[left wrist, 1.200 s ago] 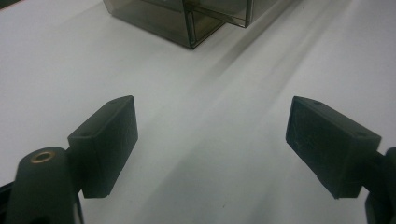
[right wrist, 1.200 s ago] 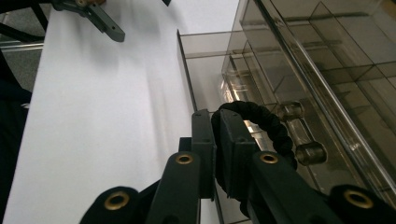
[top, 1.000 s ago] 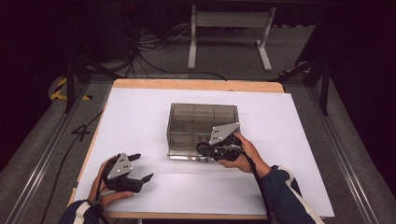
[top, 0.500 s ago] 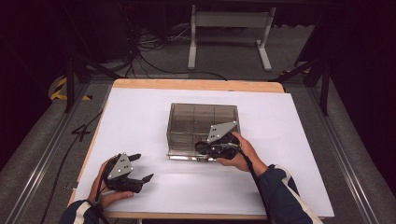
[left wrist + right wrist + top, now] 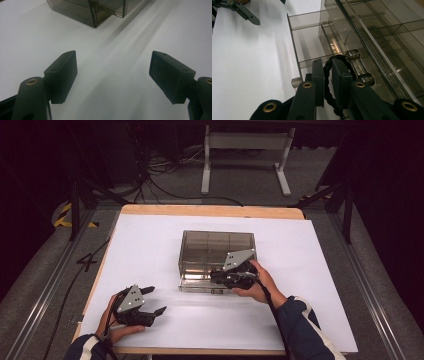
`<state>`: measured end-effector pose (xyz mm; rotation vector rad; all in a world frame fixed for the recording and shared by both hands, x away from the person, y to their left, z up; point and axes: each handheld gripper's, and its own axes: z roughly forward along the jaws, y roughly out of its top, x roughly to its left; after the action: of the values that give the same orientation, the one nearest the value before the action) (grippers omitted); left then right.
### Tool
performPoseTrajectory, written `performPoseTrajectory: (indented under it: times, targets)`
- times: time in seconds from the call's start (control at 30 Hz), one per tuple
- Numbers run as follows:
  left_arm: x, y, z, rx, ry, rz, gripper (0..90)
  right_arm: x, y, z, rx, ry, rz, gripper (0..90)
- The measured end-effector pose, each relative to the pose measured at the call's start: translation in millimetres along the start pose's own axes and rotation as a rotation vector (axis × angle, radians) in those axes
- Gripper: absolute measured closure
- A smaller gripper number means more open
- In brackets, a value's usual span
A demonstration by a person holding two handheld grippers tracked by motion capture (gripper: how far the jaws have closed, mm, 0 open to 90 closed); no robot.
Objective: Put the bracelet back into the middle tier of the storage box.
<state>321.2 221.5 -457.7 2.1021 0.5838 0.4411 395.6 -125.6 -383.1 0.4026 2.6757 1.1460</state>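
A smoky clear plastic drawer box point(image 5: 215, 245) stands mid-table, its bottom drawer point(image 5: 312, 40) pulled out a little toward me. My right gripper point(image 5: 216, 276) is at the box's front, shut on a black braided cord point(image 5: 327, 92) that loops around the drawer's clear handle point(image 5: 358, 66). In the right gripper view the cord is pinched between the jaws of the right gripper point(image 5: 327, 62). My left gripper point(image 5: 156, 300) rests open near the table's front left corner, apart from the box. In its own view the left gripper point(image 5: 112, 72) holds nothing, and the box point(image 5: 82, 10) lies ahead.
The white table top point(image 5: 150, 250) spreads around the box, with a wooden edge point(image 5: 210, 210) at the back. Beyond it are a grey floor, cables point(image 5: 165, 180) and a white stand point(image 5: 245, 150). The left gripper point(image 5: 242, 10) appears far off in the right gripper view.
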Motion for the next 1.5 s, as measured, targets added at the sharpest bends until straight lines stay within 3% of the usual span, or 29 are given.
performPoseTrajectory:
  times: [0.47,0.67,0.83,0.97,1.17,1.2,1.3,1.5]
  targets:
    - [-1.6,1.1,1.5,0.004,-0.011,0.007,23.4,0.7,0.7,0.8,-0.017,-0.009,0.004,71.5]
    - [-2.0,1.1,1.5,0.004,-0.013,0.009,24.6,1.1,0.7,-0.4,-0.020,-0.018,0.001,75.9]
    - [-2.7,1.5,1.1,0.001,-0.044,0.016,34.3,1.4,0.8,-4.8,-0.040,-0.025,-0.001,79.5]
    - [-5.6,2.6,1.2,0.000,-0.072,0.025,47.7,2.2,1.0,-10.7,-0.057,-0.034,-0.007,84.0]
    - [-11.1,5.9,2.1,0.001,-0.072,0.053,73.4,1.2,-0.2,-25.6,-0.093,-0.065,-0.012,89.7]
    - [-12.0,6.8,2.1,0.002,-0.079,0.054,81.4,-0.4,-0.9,-31.5,-0.107,-0.078,-0.007,90.0]
    - [-15.5,9.3,3.6,-0.005,-0.087,0.056,89.1,-3.8,-2.3,-40.0,-0.126,-0.100,0.003,90.0]
    - [-18.5,12.8,5.6,-0.009,-0.093,0.056,89.8,-15.2,-8.9,-63.3,-0.159,-0.175,0.034,90.0]
